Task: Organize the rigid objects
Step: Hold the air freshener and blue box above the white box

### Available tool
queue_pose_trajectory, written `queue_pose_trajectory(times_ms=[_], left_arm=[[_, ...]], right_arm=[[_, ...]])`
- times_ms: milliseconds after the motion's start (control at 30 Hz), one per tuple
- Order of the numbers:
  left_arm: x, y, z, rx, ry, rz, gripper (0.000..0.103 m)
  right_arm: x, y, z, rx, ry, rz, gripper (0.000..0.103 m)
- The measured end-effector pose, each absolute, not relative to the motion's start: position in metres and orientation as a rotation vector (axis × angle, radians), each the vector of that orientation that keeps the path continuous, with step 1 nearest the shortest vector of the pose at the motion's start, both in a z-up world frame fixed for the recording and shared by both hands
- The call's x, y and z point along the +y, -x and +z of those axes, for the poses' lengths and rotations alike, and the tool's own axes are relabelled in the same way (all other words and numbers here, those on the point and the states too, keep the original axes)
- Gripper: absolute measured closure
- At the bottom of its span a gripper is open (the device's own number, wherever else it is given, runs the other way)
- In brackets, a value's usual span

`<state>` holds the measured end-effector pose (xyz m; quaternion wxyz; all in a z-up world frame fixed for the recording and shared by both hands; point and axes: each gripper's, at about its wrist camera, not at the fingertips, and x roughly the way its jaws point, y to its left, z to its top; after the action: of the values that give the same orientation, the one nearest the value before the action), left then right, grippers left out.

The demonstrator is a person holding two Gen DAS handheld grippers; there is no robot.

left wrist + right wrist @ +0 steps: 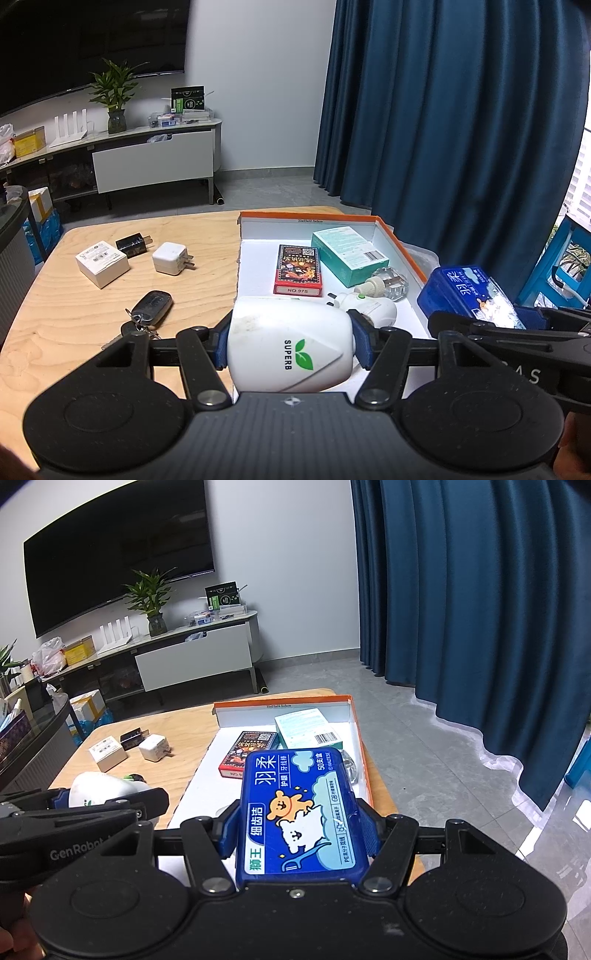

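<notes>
Left hand-held gripper (290, 345): clamped on white SUPERB device (288, 347), over near edge of orange-rimmed box (397, 240), likely for placing. Right hand-held gripper (301, 827): gripping blue floss case (301, 812) above box. Chargers (170, 257), key fob (151, 306) unsorted on tabletop (74, 314).

The left tongs (290, 345) are clamping a white device (288, 350) between their blue pads (218, 347), both arms of the linkage angling inward. The right tongs (301, 829) are gripping a blue case (299, 812) by its long sides, pointing forward and slightly downward. The two are sitting side by side, each showing in the other's view. A bit of hand (13, 938) is showing at the lower left edge of the right view.
</notes>
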<state>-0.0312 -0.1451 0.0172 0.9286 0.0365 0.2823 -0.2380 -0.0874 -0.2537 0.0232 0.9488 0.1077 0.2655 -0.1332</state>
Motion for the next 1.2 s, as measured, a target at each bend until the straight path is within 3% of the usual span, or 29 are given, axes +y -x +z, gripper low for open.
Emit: queue_pose_trajectory(times_ms=[1200], left_arm=[[-0.1447,0.0279,0.0146,0.585,-0.073,-0.487,0.041]], right_arm=[[-0.2549,0.0861,0.0215,0.547,-0.217,-0.271,0.029]])
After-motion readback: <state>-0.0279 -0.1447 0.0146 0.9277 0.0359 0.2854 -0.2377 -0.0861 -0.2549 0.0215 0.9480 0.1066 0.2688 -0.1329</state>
